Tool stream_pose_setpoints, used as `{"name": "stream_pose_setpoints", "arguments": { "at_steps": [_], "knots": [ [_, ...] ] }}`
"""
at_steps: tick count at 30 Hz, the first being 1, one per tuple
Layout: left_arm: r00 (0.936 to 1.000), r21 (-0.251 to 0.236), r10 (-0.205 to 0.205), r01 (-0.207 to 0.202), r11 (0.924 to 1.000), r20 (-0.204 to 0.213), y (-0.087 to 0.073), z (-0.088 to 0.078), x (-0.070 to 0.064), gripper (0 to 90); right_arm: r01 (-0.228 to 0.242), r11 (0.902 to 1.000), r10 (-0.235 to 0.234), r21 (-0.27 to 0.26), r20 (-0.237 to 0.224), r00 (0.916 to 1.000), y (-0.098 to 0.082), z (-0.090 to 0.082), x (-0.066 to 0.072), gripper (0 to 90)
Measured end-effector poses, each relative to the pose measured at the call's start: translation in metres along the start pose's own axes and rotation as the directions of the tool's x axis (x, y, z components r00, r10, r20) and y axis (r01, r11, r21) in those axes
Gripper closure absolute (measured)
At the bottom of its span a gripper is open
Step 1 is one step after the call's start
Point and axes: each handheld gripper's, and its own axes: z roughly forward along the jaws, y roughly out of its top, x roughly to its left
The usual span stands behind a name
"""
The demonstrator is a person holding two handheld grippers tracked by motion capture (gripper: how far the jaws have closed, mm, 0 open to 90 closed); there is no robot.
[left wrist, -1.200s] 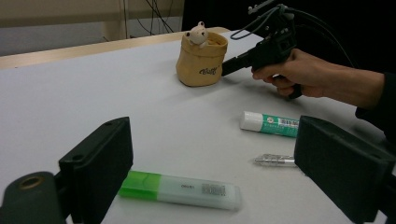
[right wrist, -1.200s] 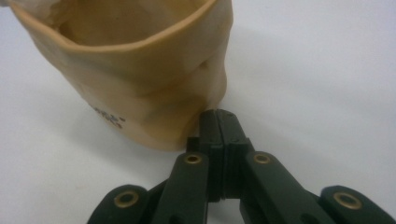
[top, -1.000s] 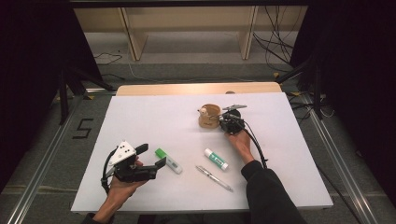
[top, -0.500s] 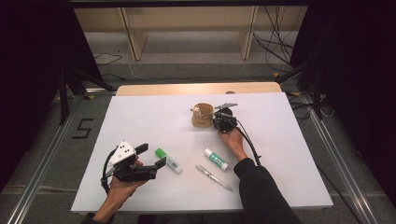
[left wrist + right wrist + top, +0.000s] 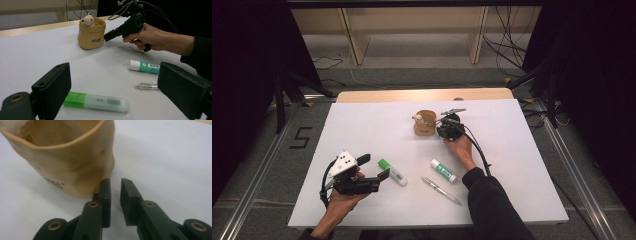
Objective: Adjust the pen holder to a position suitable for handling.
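White table (image 5: 362,125), seen from above, with a tan fabric pot (image 5: 424,123) standing upright near the far middle, a small bear figure (image 5: 417,118) perched at its rim. Right gripper (image 5: 441,128) held level just beside the pot's right side, jaws parted by a narrow gap, having just been opening, with nothing between them; in the right gripper view, left jaw tip right against the pot's lower wall (image 5: 75,165), perhaps touching, though hard to tell at this close range. Left gripper (image 5: 374,167) resting at the near left of the table, jaws wide apart and empty. Green highlighter (image 5: 392,171) lying flat just in front of those open jaws. Green-and-white glue stick (image 5: 443,170) and a silver pen (image 5: 441,190) lying near the right forearm, well apart from the pot.
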Motion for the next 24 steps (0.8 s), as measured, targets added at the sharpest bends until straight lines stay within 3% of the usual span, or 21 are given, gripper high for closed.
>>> {"name": "stream_pose_setpoints", "arguments": {
  "at_steps": [5, 7, 10, 14, 20, 21, 24],
  "knots": [
    [1.0, 0.0, 0.0, 0.0, 1.0, -0.004, 0.0, 0.0, 0.0, 11.4, -0.011, 0.9999, 0.011, -0.011, -0.018, 0.9998, -0.002, -0.018, -0.008, 62.5],
    [1.0, 0.0, -0.002, 0.002, 1.0, -0.006, 0.0, 0.001, 0.0, 11.3, -0.022, 0.9997, 0.022, -0.012, -0.056, 0.9982, -0.005, -0.032, -0.013, 53.1],
    [1.0, 0.002, -0.001, 0.001, 1.0, -0.007, -0.001, 0.001, -0.001, 11.3, -0.017, 0.9998, 0.017, -0.004, -0.078, 0.9968, -0.007, -0.041, -0.013, 48.3],
    [1.0, 0.004, -0.001, 0.001, 1.0, -0.008, -0.001, 0.001, 0.0, 11.3, 0.0, 1.0, 0.0, 0.001, -0.106, 0.9944, -0.01, -0.057, -0.009, 36.8],
    [1.0, 0.003, 0.0, 0.0, 1.0, -0.005, -0.001, 0.001, 0.0, 11.3, 0.032, 0.9993, -0.028, 0.02, -0.176, 0.9841, -0.015, -0.077, 0.001, 31.1],
    [1.0, 0.004, -0.001, 0.001, 1.0, -0.005, 0.0, 0.001, 0.0, 11.3, 0.048, 0.9985, -0.042, 0.027, -0.199, 0.9792, -0.015, -0.082, 0.006, 29.7],
    [1.0, 0.003, -0.001, 0.001, 1.0, -0.005, 0.0, 0.0, 0.0, 11.3, 0.072, 0.9968, -0.063, 0.036, -0.208, 0.9761, -0.016, -0.086, 0.012, 28.8]
  ]
}}
